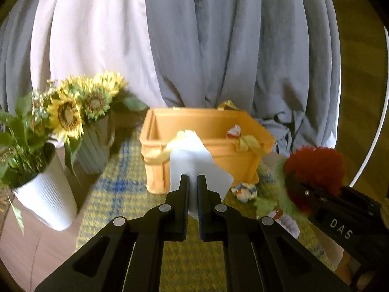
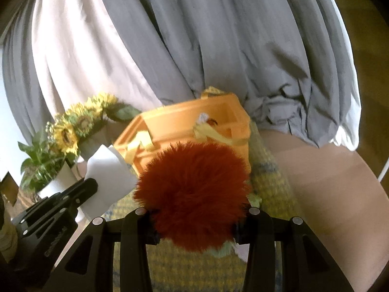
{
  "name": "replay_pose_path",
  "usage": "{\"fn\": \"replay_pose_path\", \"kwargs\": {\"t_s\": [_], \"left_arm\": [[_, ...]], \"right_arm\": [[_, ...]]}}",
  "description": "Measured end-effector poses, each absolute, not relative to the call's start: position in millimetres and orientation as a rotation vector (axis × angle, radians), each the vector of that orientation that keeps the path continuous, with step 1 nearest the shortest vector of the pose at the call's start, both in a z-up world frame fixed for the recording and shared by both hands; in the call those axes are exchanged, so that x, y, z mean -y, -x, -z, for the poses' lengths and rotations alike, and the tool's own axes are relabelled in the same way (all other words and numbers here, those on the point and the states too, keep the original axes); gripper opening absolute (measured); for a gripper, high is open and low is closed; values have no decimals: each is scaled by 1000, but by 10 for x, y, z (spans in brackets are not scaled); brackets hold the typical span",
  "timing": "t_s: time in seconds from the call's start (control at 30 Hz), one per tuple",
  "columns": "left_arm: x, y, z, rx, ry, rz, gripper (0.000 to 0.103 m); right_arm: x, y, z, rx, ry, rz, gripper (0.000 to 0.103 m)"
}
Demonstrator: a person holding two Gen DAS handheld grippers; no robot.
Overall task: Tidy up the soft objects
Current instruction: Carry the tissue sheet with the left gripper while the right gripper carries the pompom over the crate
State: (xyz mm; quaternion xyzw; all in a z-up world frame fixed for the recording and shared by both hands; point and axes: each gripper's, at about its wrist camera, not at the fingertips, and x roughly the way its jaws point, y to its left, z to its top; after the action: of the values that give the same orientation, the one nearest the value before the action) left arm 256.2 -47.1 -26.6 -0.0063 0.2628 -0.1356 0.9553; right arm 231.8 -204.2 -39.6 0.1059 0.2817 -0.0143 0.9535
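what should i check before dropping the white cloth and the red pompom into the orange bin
1. Left hand-held gripper shut on the white cloth: ok.
2. Right hand-held gripper clamped on the red pompom: ok.
3. Orange bin open on top: ok.
4. Room inside the bin: ok, only a small patterned item shows inside.
5. Both loads above the bin rim: cannot tell from these views.
6. Small items on the mat beside the bin not yet stowed: not ok.
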Motion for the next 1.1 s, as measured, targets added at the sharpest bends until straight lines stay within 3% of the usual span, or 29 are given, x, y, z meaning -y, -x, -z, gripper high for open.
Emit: {"fn": "replay_pose_path", "kwargs": {"t_s": [1.1], "left_arm": [[438,-3466,-63,-388,-23,278,8]], "right_arm": [[1913,-3297,-31,-434,-211,-4,42]]}}
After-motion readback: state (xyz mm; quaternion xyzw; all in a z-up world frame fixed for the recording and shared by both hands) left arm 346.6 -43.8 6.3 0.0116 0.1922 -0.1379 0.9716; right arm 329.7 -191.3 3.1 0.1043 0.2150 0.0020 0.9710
